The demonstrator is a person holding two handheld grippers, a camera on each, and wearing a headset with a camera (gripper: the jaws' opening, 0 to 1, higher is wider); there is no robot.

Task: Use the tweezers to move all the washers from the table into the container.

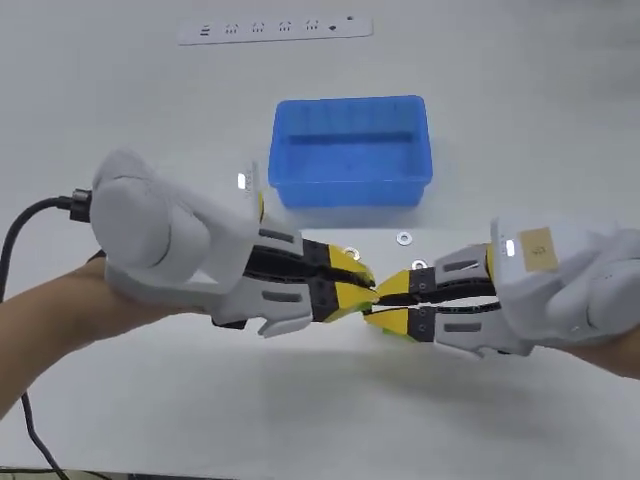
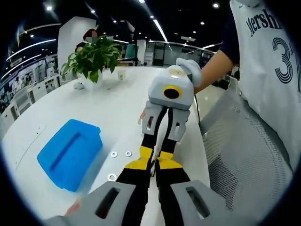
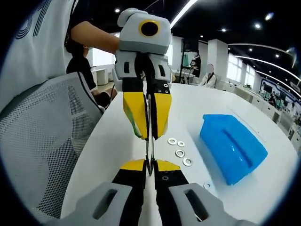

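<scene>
The right gripper (image 3: 150,165) has its jaws drawn together on one end of the tweezers (image 3: 150,141), a thin metal strip that runs up the middle of the right gripper view. The other end sits pinched between the yellow jaws of the left gripper (image 1: 360,285). In the head view the two grippers meet tip to tip at the centre of the frame, the left one coming in from the left edge and the right one from the right edge.

Just above the tips, three washers (image 1: 404,238) lie flat on the white table (image 1: 300,400). Above them, in the upper middle of the frame, stands the blue container (image 1: 350,190). A white power strip (image 1: 275,28) lies along the top edge.
</scene>
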